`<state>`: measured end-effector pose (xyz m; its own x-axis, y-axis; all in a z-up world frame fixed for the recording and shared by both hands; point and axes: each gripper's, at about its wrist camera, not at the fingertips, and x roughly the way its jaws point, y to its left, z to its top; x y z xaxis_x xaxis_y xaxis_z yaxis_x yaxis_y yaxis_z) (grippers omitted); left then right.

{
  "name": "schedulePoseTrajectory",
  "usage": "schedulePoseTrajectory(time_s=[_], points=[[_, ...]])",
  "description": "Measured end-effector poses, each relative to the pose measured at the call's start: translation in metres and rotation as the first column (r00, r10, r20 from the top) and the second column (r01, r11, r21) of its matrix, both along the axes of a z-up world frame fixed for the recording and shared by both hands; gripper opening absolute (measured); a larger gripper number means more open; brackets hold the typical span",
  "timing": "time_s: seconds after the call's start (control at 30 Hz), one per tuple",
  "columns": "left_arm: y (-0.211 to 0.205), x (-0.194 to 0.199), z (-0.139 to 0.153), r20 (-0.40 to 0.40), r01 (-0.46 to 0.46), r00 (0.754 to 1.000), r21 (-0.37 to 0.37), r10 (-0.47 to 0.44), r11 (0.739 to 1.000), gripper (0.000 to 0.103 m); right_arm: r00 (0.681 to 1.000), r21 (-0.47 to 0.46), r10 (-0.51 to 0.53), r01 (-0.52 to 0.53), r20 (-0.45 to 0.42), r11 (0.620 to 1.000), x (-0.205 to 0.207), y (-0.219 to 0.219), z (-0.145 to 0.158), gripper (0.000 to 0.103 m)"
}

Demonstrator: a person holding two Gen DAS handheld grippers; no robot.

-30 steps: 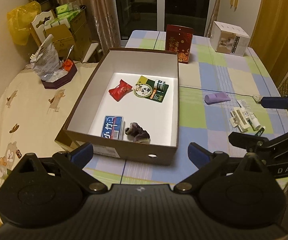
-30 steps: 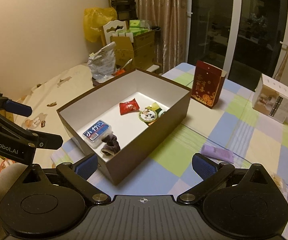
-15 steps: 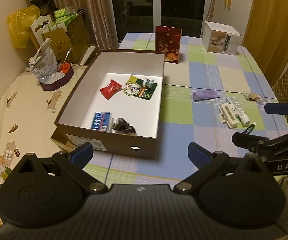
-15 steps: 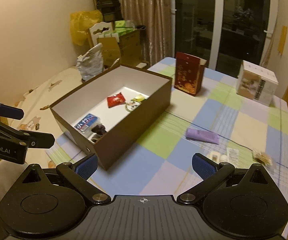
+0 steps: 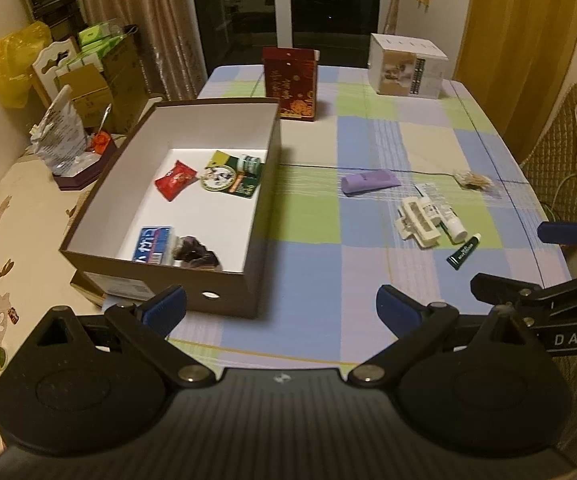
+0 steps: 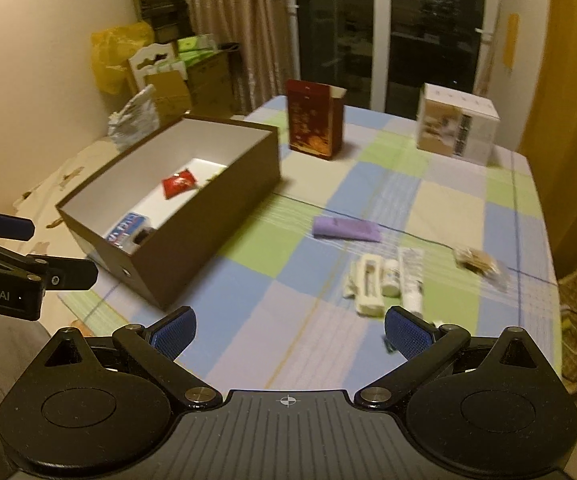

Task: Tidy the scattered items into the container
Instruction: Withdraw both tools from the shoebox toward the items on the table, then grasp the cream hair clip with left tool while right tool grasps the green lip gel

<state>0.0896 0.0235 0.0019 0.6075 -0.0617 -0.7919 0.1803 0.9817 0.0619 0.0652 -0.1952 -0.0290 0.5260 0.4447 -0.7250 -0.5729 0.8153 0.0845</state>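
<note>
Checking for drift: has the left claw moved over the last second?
Yes. The left claw has pulled back from the box, which now sits further ahead of it, with more of the table showing.

Right of the brown box (image 5: 192,216), a purple pouch (image 5: 369,182), white clip (image 5: 418,221) and green tube (image 5: 463,252) lie on the checked counter (image 5: 320,288).
</note>
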Motion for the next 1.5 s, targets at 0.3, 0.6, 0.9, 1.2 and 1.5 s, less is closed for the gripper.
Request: schedulePoseTrajectory(time_s=[0.3, 0.6, 0.9, 1.2, 1.5], points=[[-0.026, 0.007, -0.018, -0.004, 0.061, 0.998, 0.001, -0.061, 0.998, 0.1, 0.996, -0.021, -0.089, 0.088, -0.019, 0.996, 0.006, -0.033, -0.011, 0.103], [-0.045, 0.021, -0.039, -0.002, 0.125, 0.992, 0.007, -0.125, 0.992, 0.099, 0.991, -0.05, -0.123, 0.121, -0.042, 0.991, 0.016, -0.06, -0.031, 0.103], [-0.061, 0.048, -0.065, -0.06, 0.141, 0.988, 0.01, -0.14, 0.99, 0.099, 0.973, -0.065, -0.187, 0.18, -0.136, 0.982, 0.046, -0.078, -0.057, 0.103], [-0.076, 0.077, -0.093, -0.101, 0.171, 0.98, 0.012, -0.169, 0.985, 0.096, 0.942, -0.069, -0.279, 0.271, -0.186, 0.96, 0.086, -0.091, -0.09, 0.103], [-0.096, 0.114, -0.12, -0.138, 0.191, 0.972, 0.005, -0.189, 0.982, 0.095, 0.89, -0.058, -0.372, 0.37, -0.263, 0.927, 0.128, -0.096, -0.127, 0.083]])
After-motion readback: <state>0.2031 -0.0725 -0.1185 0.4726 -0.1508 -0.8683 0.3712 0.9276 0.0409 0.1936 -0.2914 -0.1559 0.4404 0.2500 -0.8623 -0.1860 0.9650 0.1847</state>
